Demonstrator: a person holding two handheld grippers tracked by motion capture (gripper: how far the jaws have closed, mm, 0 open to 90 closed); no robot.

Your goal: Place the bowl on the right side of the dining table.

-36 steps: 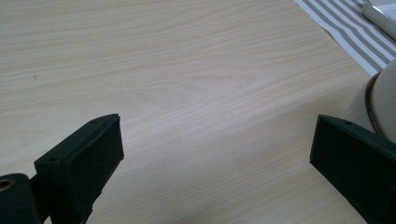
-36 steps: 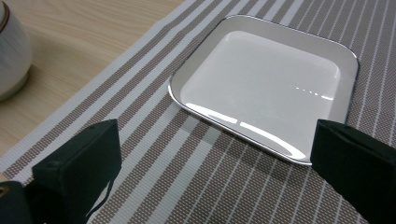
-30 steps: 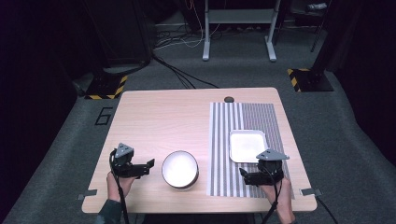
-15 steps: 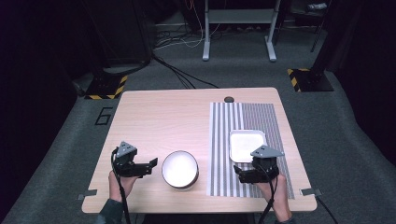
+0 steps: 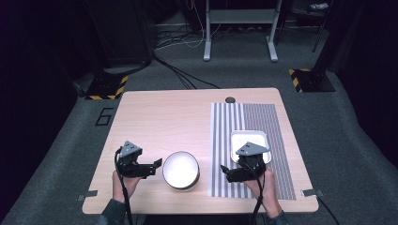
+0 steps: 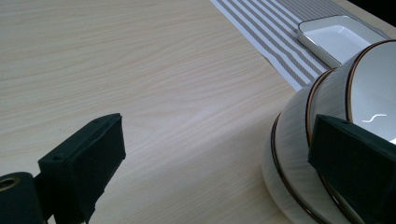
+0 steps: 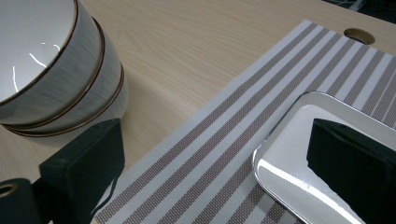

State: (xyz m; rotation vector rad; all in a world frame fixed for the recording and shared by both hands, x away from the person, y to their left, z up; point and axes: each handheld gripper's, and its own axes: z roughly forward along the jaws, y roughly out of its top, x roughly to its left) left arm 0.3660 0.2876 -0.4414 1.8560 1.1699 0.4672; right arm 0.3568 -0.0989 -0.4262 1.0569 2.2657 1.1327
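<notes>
Bowls [image 5: 180, 169] are stacked three deep on the bare wood of the table [image 5: 164, 117], between the two claws, and they are the thing most likely to suffer. The stack is seen just off the jaw tips of the left claw [image 5: 156, 165], whose jaws are spread wide with nothing between them; in the left gripper view the stack [image 6: 336, 140] is partly hidden by the right-hand jaw. If that claw is closed on the top rim alone, the upper bowl may be tipped or slid off the two beneath it, since the glazed walls look slick.

Under the right claw [image 5: 226, 171], whose jaws are likewise held apart and empty, the striped mat [image 5: 274, 140] is spread. It could be dragged or rucked if a jaw is lowered onto it.

Behind that claw, the white tray [image 5: 248, 138] is set on the mat. It could be nudged askew by the claw's body.
</notes>
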